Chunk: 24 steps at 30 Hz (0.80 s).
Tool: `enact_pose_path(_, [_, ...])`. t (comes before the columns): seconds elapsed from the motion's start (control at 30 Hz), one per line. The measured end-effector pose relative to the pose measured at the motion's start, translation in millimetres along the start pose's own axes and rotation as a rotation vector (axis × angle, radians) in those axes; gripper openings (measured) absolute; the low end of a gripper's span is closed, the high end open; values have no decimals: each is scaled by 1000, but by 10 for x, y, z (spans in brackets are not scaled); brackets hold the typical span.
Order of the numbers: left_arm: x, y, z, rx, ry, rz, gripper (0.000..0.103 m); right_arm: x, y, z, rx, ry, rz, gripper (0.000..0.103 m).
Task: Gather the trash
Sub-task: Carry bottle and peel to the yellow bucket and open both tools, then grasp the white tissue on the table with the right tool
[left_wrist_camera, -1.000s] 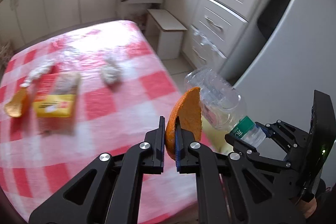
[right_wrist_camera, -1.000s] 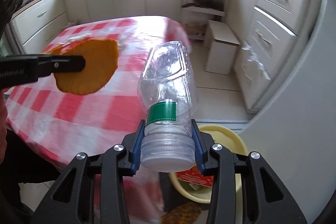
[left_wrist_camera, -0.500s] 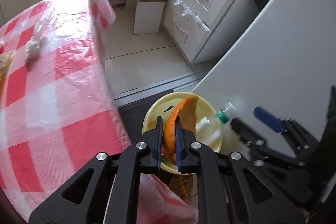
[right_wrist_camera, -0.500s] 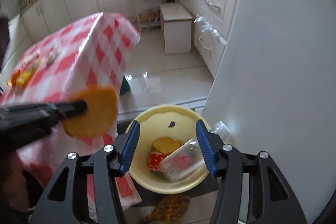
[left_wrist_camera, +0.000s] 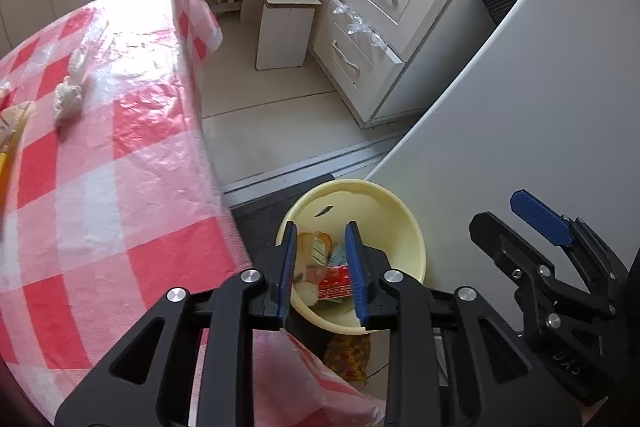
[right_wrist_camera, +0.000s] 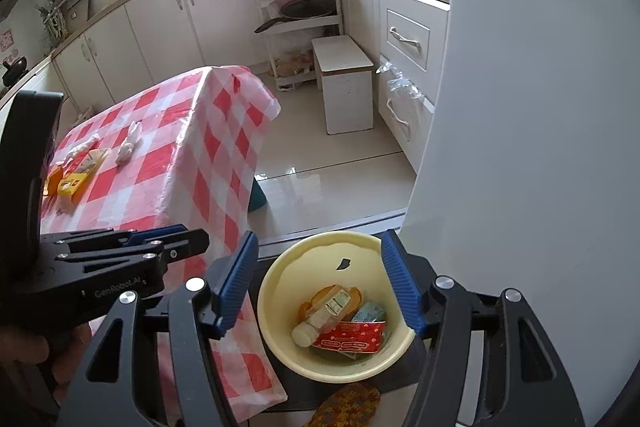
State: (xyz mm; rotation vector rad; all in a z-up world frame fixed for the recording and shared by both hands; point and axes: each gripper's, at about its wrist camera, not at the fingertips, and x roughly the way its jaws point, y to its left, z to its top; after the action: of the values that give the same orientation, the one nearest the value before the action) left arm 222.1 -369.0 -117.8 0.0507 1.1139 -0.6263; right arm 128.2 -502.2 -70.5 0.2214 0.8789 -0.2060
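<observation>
Kitchen floor: our yellow bowl (right_wrist_camera: 276, 331) catches trash below the table edge; left gripper (left_wrist_camera: 320, 267) and right gripper (right_wrist_camera: 316, 283) hover over it, both spreading, empty.

Both cams rode on the grippers and looked steeply down past their fingers, fairly close over the yellow bowl (left_wrist_camera: 404, 223) on the floor. The left one sat nearer the desk (left_wrist_camera: 120, 163), with the right gripper (left_wrist_camera: 520, 217) at its right edge. The right one faced further into the kitchen, probably from a bit higher. Both shared bowl (right_wrist_camera: 280, 279), desk (right_wrist_camera: 192, 131) and white stool (right_wrist_camera: 344, 83).
</observation>
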Motion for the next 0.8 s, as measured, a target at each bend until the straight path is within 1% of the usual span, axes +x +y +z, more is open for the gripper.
enact_pose_path(0.3, [-225, 151, 25, -1, -43, 45, 37, 42, 188, 24, -47, 0, 17, 66])
enact_pose_path(0.8, [-372, 340, 12, -16, -58, 73, 40, 52, 472, 39, -137, -4, 26, 69])
